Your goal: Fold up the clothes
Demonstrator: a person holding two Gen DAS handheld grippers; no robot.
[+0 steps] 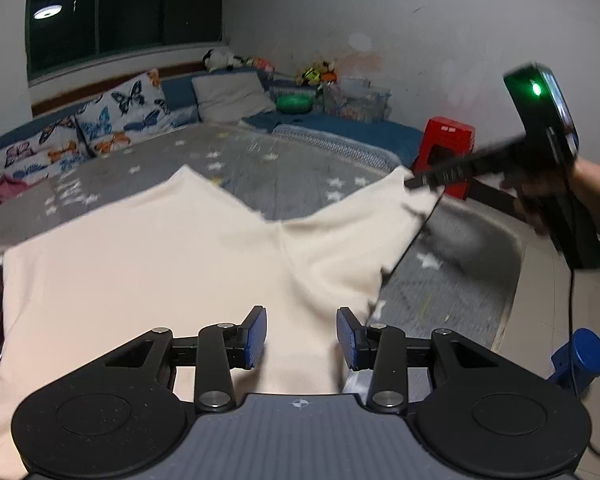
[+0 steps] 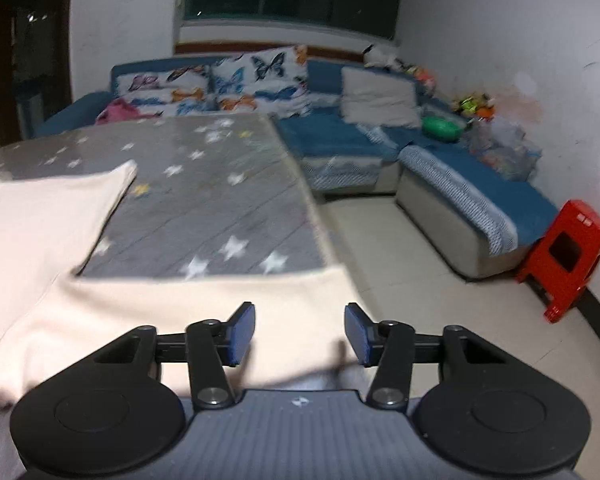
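A cream garment (image 1: 160, 264) lies spread on a grey surface (image 1: 284, 176) patterned with white stars. The cloth is plain and smooth, with no print, label or writing to be read on it. In the left wrist view its far edge forms two peaks with a dip between them: one peak lies flat on the surface, the other is lifted toward the right side of the picture. The near part of the garment runs under the left gripper (image 1: 301, 336), whose blue-padded fingers stand apart above the cloth; the cloth passes between them, but the pads do not press it.

The right gripper (image 1: 414, 182) shows in the left wrist view as a dark, blurred tool with a green light on its body, held by a hand (image 1: 540, 200), its tip at the lifted corner of the garment. Whether it pinches the corner cannot be told there. In its own view the right gripper (image 2: 300, 330) has its fingers spread, with a cream edge of the garment (image 2: 204, 304) below and between them, at the corner of the surface (image 2: 204, 208); the pads are not closed on it.

Behind the surface stands a blue sofa (image 2: 340, 136) with butterfly-print cushions (image 2: 260, 76), and a red stool (image 2: 568, 252) on the floor. No writing is legible anywhere.
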